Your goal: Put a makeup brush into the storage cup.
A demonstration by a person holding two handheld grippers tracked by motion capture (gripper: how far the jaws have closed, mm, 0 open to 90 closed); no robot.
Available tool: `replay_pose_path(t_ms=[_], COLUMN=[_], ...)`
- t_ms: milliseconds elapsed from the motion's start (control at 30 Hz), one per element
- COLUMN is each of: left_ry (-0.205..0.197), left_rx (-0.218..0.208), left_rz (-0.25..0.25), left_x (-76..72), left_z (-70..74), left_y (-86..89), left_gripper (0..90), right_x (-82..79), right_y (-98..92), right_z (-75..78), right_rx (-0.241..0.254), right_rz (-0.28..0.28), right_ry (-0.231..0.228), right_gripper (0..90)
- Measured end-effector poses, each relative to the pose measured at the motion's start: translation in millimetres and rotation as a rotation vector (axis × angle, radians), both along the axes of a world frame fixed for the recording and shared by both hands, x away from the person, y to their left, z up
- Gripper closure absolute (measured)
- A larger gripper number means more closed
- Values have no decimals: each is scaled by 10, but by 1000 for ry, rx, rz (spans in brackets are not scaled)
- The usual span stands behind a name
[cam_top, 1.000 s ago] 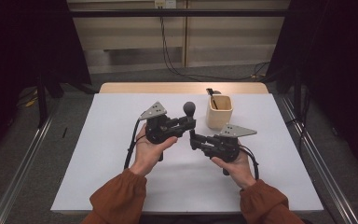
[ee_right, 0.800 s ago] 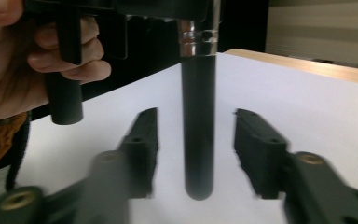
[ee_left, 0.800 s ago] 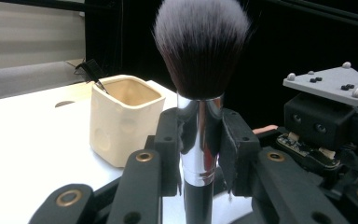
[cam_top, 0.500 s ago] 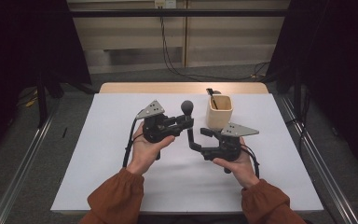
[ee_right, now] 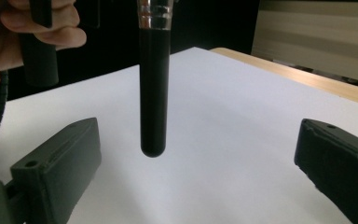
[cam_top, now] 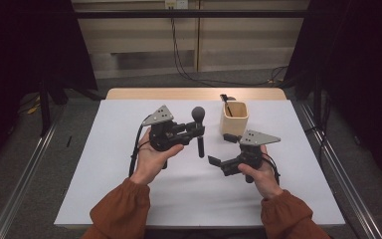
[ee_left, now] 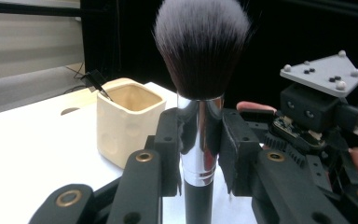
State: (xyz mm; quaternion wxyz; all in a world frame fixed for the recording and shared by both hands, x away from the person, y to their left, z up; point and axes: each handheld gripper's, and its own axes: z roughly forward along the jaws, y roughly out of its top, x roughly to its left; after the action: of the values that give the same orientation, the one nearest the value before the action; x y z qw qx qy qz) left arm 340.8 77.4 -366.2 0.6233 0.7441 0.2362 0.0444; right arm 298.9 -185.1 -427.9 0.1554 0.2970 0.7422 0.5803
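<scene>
1. While my left gripper keeps its jaws closed on the makeup brush, clamping the bright metal ferrule, my right gripper sits lower and to the right with its jaws spread wide and nothing between them.
2. Location: I hold the brush in the air above the white table cover, just left of the cream square cup; the handle tip hangs clear of the surface, between and beyond my right jaws.
3. Handling judgement: the brush looks light. The handle and ferrule are stiff, smooth and glossy, so I expect them to slip under a loose grip. The bristle head is soft and will deform if squeezed.
4. Grip point: I take hold on the ferrule or the handle, never on the bristles. For a second grip, the bare lower handle is free.
5. Orientation: the long axis runs close to vertical, bristles up, handle end down toward the table.
6. Surroundings: the cup stands upright near the far edge and holds a thin dark item leaning at its rim; I cannot tell what it is.
</scene>
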Motion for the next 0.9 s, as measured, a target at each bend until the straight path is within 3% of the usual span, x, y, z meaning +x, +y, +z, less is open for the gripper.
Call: replay_pose_path(t_ms=[433, 767, 900], left_ry=[-4, 0, 5], left_rx=[40, 58, 61], left_rz=[-30, -50, -55], left_x=[-35, -58, -59], left_z=[-62, -130, -152], left_y=[-121, -225, -241], left_gripper=[709, 709, 709], right_x=[0, -14, -21], right_y=[-11, 73, 105], right_z=[16, 52, 59], right_rx=[1, 35, 27], right_rz=[1, 34, 36], right_ry=[-2, 9, 12], right_gripper=[19, 68, 150])
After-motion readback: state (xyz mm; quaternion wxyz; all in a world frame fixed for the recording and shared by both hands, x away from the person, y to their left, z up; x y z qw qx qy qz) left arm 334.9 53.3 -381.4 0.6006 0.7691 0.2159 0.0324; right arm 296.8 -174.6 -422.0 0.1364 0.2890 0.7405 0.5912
